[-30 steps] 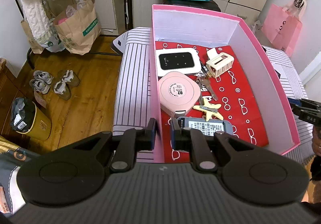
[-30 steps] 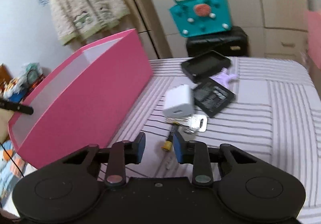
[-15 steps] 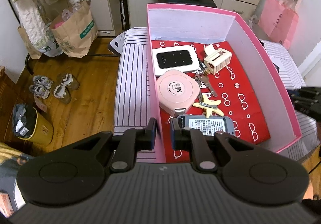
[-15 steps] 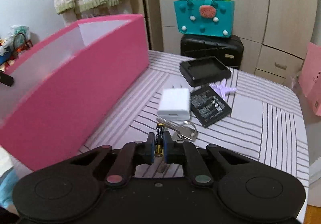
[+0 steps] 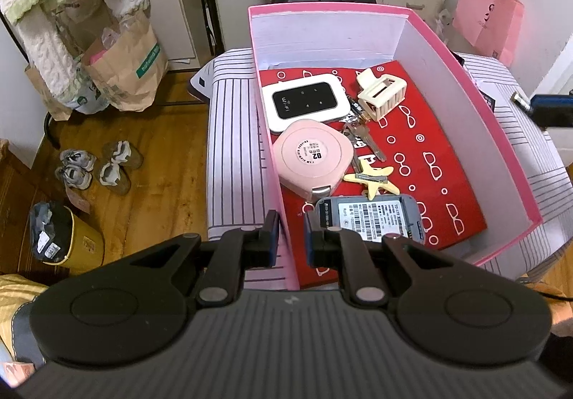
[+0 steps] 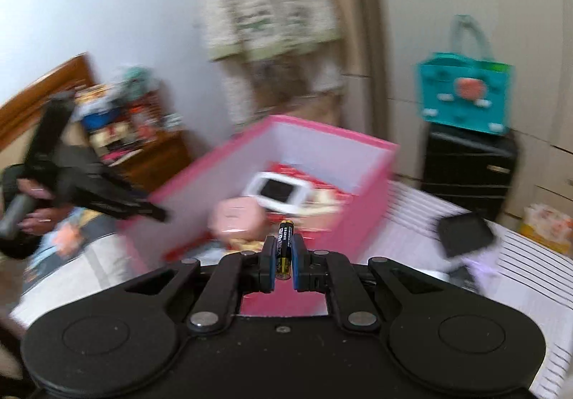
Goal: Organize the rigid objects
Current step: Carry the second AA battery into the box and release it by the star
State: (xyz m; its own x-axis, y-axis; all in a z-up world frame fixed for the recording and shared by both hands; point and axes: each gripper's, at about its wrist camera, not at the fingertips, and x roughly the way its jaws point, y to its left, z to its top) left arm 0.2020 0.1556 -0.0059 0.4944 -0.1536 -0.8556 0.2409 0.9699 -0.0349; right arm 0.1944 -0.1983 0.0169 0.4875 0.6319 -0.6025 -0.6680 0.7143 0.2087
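Battery in the right tongs, pink box steadied by the left

Nearest in the right wrist view, the right tongs (image 6: 284,264) are clamped on a small battery (image 6: 285,248) that stands upright between the pads, gripped at its lower half. It looks light, stiff and smooth-skinned, so it could twist or slip; a hold across the middle of the barrel seems safest. In the left wrist view, the left tongs (image 5: 289,238) pinch the near left wall of the pink box (image 5: 501,134). Inside it, near to far, lie a grey device with a label (image 5: 372,218), a yellow star clip (image 5: 372,180), a pink round case (image 5: 311,157), keys (image 5: 361,139), a white wifi router (image 5: 304,102) and a cream hair claw (image 5: 381,95). The red liner's right side is bare; only the box wall seems to stand between battery and liner. Beyond, a black tray (image 6: 465,232) remains on the striped counter (image 6: 530,277).
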